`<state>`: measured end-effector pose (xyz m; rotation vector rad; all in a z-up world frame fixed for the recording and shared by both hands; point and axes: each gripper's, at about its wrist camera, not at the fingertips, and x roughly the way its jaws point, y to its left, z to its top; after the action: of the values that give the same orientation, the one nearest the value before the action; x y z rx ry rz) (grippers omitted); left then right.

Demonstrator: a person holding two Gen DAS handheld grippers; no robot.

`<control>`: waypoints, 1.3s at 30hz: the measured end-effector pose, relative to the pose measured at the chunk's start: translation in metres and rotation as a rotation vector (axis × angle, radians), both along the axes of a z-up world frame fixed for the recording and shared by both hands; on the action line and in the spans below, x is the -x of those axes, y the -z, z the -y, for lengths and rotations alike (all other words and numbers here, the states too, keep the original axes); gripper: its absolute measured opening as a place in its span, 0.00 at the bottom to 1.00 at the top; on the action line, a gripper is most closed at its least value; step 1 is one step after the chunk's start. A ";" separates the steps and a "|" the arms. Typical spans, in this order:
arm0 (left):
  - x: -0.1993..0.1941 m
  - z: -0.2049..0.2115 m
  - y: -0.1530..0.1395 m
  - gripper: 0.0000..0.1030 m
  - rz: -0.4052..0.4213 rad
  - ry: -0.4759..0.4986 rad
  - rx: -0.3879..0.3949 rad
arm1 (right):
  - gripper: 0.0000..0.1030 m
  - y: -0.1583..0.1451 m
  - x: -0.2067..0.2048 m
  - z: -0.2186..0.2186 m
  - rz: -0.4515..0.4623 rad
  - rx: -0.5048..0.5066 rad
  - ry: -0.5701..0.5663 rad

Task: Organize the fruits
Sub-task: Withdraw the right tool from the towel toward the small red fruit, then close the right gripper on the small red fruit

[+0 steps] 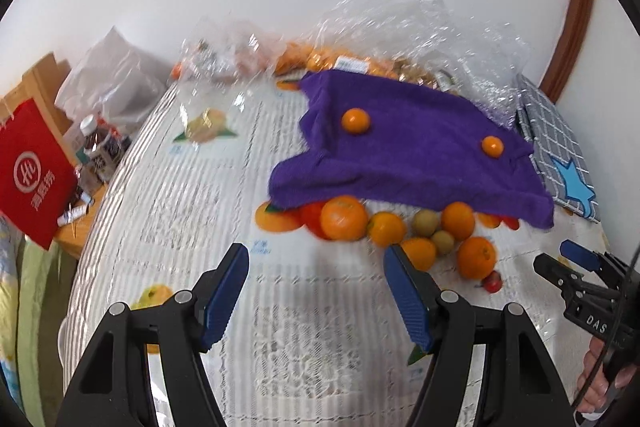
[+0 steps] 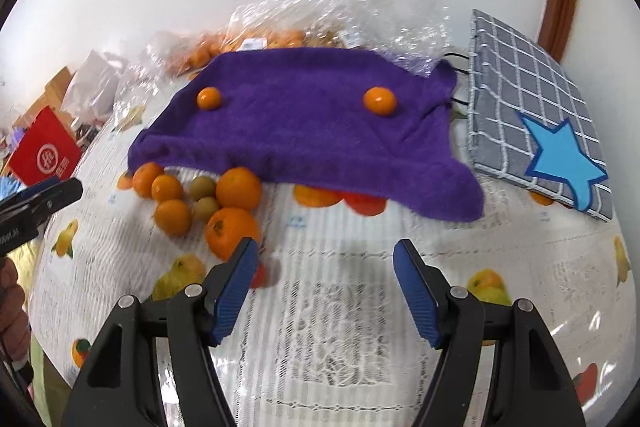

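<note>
Left tool (image 1: 316,259): jaws apart, nothing between them, hanging above bare table (image 1: 180,227). Right tool (image 2: 326,255): jaws likewise apart and empty.

The loose fruit cluster (image 1: 424,231) lies ahead of the left tool and slightly to its right; from the right tool it lies ahead and to the left, its nearest large orange (image 2: 232,231) just beside that tool's left finger. In my judgement, the right tool is nearer.

The cluster's long axis runs along the front hem of the purple towel (image 2: 304,131). Two small oranges (image 2: 379,101) sit on top of the towel.

The towel covers part of the fruit, so the count is uncertain. Bagged fruit (image 1: 320,59) behind is blurred.
</note>
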<state>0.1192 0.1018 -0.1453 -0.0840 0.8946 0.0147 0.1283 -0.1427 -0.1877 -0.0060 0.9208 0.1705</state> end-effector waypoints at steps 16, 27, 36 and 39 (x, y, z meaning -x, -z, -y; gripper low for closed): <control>0.001 -0.017 0.047 0.66 -0.073 0.003 0.060 | 0.41 0.049 0.002 -0.038 -0.046 -0.023 -0.114; 0.002 -0.021 0.066 0.55 -0.059 -0.022 0.059 | 0.29 0.053 0.003 -0.042 0.025 0.028 -0.103; -0.008 -0.018 0.065 0.50 -0.052 0.007 0.074 | 0.24 0.053 0.001 -0.030 0.027 -0.027 -0.083; -0.022 -0.009 0.066 0.45 -0.044 0.037 0.037 | 0.24 0.053 0.003 -0.028 0.044 0.008 -0.088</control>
<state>0.1408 0.1104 -0.2111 -0.1018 0.9405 -0.0341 0.1249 -0.1144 -0.2410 -0.0580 0.8780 0.2475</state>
